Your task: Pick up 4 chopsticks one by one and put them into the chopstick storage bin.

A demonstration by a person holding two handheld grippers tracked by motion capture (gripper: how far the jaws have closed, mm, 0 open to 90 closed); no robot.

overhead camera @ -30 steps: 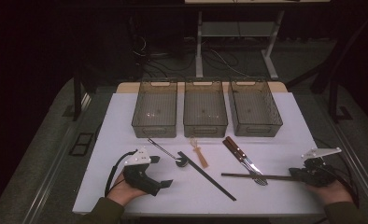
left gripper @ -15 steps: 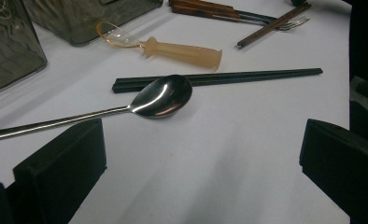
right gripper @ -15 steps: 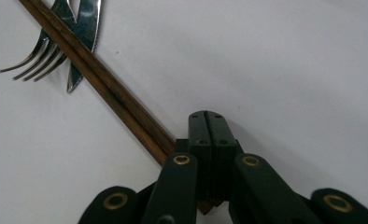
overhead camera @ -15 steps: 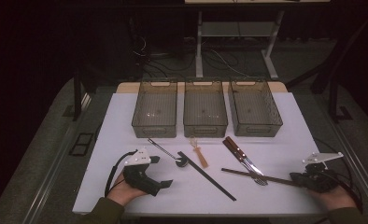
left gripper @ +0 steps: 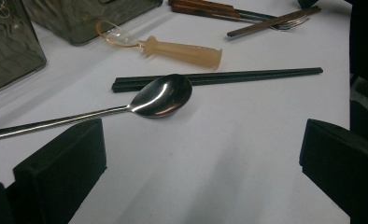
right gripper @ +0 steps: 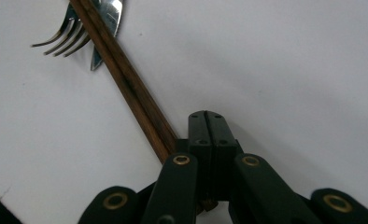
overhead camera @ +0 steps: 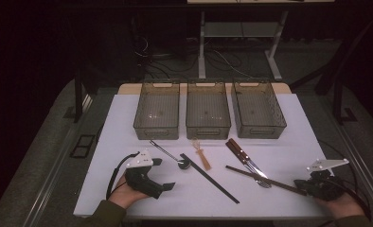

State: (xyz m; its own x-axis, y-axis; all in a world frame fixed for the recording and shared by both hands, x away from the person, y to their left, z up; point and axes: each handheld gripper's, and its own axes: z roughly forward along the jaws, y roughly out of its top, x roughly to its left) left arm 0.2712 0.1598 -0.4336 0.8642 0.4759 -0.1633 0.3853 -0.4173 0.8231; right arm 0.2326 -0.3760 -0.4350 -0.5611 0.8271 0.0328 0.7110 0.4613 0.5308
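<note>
Your right gripper (right gripper: 205,116) rests on the white worktop (overhead camera: 288,142) with its fingers closed flat together, gripping nothing; the near end of the brown chopsticks (right gripper: 126,84) lies just beside them, crossing a fork (right gripper: 63,35). Your left gripper (overhead camera: 149,182) has its fingers wide open and empty, pointing toward the metal spoon (left gripper: 161,95).

Two black handheld grippers. The left gripper (overhead camera: 149,182) carries a grey three-cornered plate (overhead camera: 141,160) and a looping black cable (overhead camera: 114,172). The right gripper (right gripper: 207,122) has black jaw links with brass-coloured pins (right gripper: 181,160). Olive sleeves (overhead camera: 102,215) cover the forearms.
</note>
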